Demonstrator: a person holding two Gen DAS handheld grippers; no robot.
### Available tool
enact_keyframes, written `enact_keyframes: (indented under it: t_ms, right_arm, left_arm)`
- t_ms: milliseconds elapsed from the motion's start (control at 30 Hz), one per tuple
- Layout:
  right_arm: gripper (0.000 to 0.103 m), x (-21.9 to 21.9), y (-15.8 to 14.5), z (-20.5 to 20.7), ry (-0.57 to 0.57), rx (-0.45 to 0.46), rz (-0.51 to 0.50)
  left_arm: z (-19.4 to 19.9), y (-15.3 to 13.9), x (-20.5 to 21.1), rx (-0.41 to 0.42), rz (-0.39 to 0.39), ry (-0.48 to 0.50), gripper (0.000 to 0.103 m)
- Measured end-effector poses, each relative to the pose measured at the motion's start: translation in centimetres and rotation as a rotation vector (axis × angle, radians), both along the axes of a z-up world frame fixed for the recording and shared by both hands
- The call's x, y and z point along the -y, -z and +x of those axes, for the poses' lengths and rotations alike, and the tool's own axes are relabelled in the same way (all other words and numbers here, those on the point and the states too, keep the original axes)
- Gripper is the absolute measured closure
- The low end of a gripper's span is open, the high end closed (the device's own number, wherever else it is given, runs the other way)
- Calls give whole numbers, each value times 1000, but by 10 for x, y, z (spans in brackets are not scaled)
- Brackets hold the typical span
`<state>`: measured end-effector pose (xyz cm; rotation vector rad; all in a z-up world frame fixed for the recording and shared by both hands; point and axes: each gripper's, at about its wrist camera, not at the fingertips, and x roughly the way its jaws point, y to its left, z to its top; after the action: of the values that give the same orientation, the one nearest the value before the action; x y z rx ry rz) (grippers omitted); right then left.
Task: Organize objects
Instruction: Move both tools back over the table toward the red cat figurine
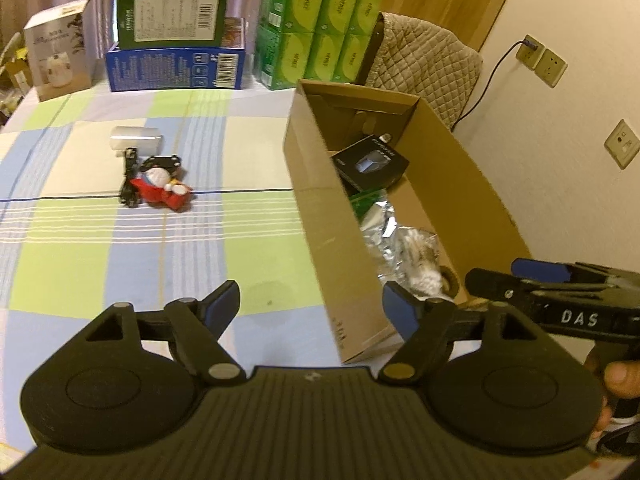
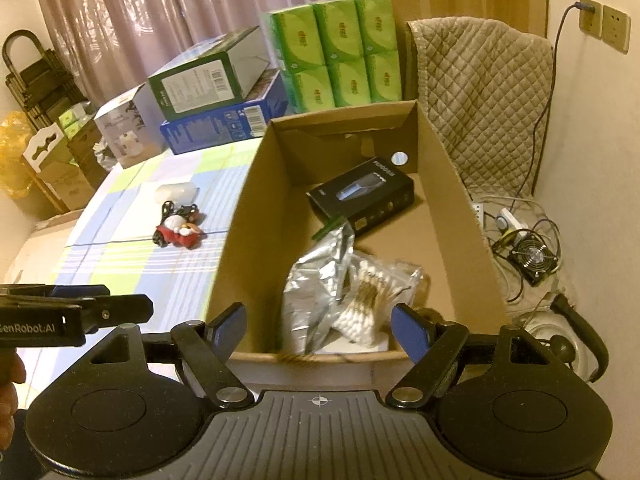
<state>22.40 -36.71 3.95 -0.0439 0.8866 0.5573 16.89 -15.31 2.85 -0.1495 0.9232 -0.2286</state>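
Nearest, both grippers are empty. The left gripper (image 1: 311, 307) hangs over the near part of the checked tablecloth (image 1: 100, 248), fingers spread wide, nothing between them. The right gripper (image 2: 319, 326) hovers over the near rim of the cardboard box (image 2: 236, 240), also w/ fingers wide apart and holding nothing.

Inside the box, going from near to far: a clear bag of cotton swabs (image 2: 372, 300) at the near end, touching a crumpled silver foil pouch (image 2: 316, 280) on its left. Further in lies a black product box (image 2: 362, 196), tilted, near the far wall. So approx. three items are already put away, as far as I can judge.

Still left on the table, well apart from the box on its left side: a red-and-white toy figure (image 1: 166, 188) lying on its side, a black cable bundle (image 1: 129, 178) touching it on the left, and just behind them a small white translucent container (image 1: 136, 138) on its side.

At the far edge stand stacked retail boxes (image 1: 176, 32) and a block of green tissue packs (image 1: 320, 28); I cannot tell if these belong to the task.

My judgement: about half done, and the next move is probably for the left gripper to reach toward the toy group.
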Motion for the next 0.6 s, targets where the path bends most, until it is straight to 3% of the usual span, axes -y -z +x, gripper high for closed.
enact_keyframes:
  t_ms: [300, 600]
  right_arm:
    - [27, -22, -17, -25, -18, 45, 51]
    - [27, -51, -28, -51, -84, 72, 81]
  left_arm:
    - [-28, -11, -45, 48, 64, -59, 7]
    - [-55, -24, -92, 73, 93, -142, 1]
